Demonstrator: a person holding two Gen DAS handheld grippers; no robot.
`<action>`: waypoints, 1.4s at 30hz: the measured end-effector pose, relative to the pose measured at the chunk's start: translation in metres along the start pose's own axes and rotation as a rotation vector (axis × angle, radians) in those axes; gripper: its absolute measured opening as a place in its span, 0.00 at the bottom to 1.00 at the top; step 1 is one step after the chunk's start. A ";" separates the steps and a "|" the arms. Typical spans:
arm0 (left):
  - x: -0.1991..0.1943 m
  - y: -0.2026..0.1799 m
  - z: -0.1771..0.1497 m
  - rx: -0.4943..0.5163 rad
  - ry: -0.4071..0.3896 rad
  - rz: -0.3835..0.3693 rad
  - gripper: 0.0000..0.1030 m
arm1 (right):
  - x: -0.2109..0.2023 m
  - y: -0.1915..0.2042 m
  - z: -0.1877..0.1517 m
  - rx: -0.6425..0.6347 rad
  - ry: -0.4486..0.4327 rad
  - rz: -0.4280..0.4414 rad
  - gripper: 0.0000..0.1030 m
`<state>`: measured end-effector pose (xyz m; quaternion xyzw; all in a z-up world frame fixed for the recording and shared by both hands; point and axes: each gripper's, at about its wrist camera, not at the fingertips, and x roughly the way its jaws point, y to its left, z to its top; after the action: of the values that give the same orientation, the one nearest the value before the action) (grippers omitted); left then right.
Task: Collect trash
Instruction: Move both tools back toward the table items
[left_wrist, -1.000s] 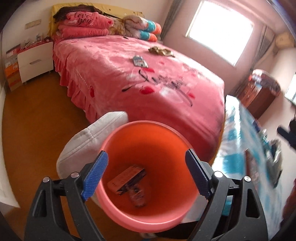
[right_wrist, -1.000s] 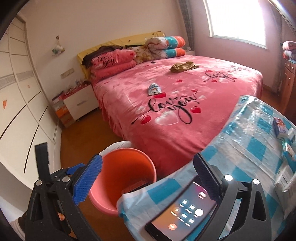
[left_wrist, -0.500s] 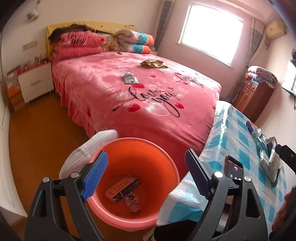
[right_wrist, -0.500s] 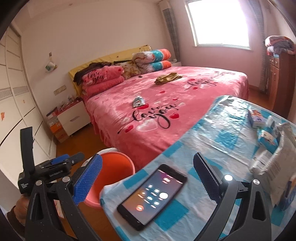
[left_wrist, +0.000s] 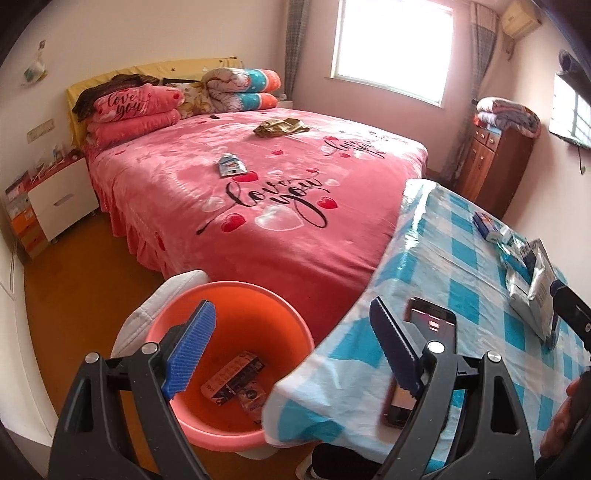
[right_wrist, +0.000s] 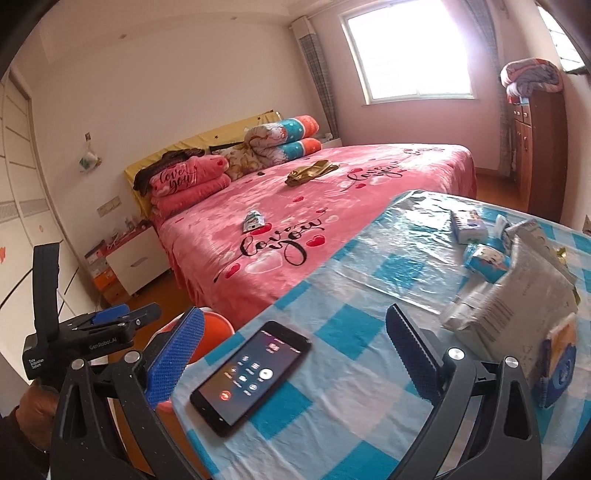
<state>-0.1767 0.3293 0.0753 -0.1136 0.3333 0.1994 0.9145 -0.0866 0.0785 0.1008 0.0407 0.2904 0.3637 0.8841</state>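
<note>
The left tongs (left_wrist: 291, 345) stood wide open with nothing between the pads, hanging above the near rim of an orange bucket (left_wrist: 225, 295) on the floor, beside the bed (left_wrist: 280, 206) and the tabletop (left_wrist: 461, 266). In the bucket lay two pieces of trash: a flat carton (left_wrist: 232, 376) and a small dark packet (left_wrist: 253, 400) touching it. A white cushion (left_wrist: 159, 306) pressed against the bucket's far left side. The right tongs (right_wrist: 291, 350) were also open and empty, held over the near corner of the tabletop with its blue-and-white checked cloth (right_wrist: 354, 332). A phone (right_wrist: 251, 373) with a lit call screen lay flat on the cloth between the pads, touching neither. More trash sat toward the right side of the tabletop: a crumpled grey bag (right_wrist: 517, 295), a blue-and-white box (right_wrist: 469, 225) beyond it, and a light blue pack (right_wrist: 487, 260) between them. On the pink bed cover lay a small wrapper (right_wrist: 253, 221) near the middle and a crumpled olive piece (right_wrist: 310, 171) nearer the pillows (right_wrist: 184, 181). From the right camera the left device appeared at lower left, gripped by a hand (right_wrist: 37, 402), with the bucket only just showing behind the left pad
</note>
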 end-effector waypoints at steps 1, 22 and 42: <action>0.000 -0.004 0.000 0.009 0.001 -0.001 0.84 | -0.002 -0.003 0.000 0.003 -0.005 -0.003 0.94; 0.002 -0.124 0.002 0.214 0.039 -0.158 0.84 | -0.054 -0.111 -0.005 0.190 -0.111 -0.140 0.94; 0.048 -0.279 0.045 0.294 0.140 -0.405 0.84 | -0.086 -0.244 -0.030 0.478 -0.098 -0.296 0.94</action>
<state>0.0050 0.1089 0.0979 -0.0574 0.3916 -0.0469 0.9171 -0.0008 -0.1616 0.0485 0.2226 0.3278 0.1494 0.9059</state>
